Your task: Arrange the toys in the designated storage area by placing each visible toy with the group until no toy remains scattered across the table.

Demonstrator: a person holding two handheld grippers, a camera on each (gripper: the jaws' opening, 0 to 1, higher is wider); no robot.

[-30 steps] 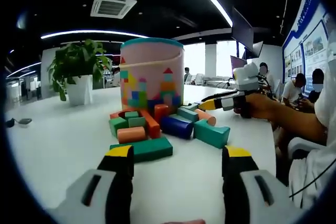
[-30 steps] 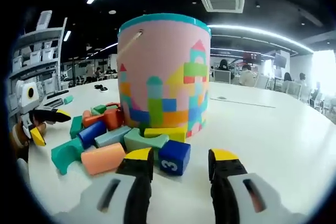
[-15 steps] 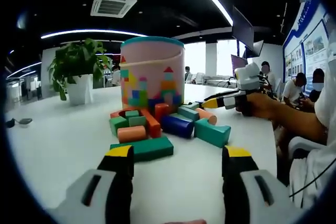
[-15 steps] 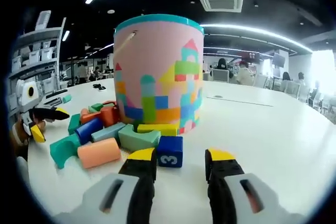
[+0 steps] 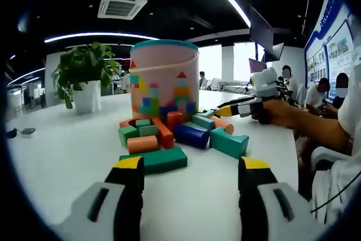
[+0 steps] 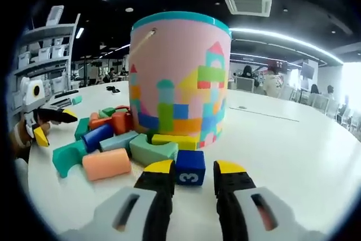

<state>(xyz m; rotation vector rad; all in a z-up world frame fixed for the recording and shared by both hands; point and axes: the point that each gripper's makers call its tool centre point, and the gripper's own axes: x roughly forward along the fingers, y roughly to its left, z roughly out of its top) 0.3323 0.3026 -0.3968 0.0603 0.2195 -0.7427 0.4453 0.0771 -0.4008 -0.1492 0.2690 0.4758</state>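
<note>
Since a second ago we've brought the right hand-held gripper [image 6: 192,169] in on the blue cube [image 6: 190,167]; its yellow-tipped jaws have narrowed and now sit either side of the cube, close to its faces. We can't tell if they're touching it, and the cube sits on the desk [image 6: 282,139]. Cube's front face reads "3" in white, the only legible writing.

Left hand-held gripper [image 5: 192,165] hasn't moved: jaws wide apart, nothing between them, low over the desk short of the long green block [image 5: 153,159].

Toy pile sits against the base of the pink bucket [image 6: 179,77], teal rim, printed with a coloured block-castle pattern. Among the pile:
- orange cylinder [image 6: 106,163]
- teal arch block [image 6: 67,157]
- green arch block [image 6: 152,152]
- yellow bar [image 6: 174,140]
- dark blue cylinder [image 6: 97,137]

Potted plant [image 5: 84,80] stands back on the desk, well apart from the pile.
</note>
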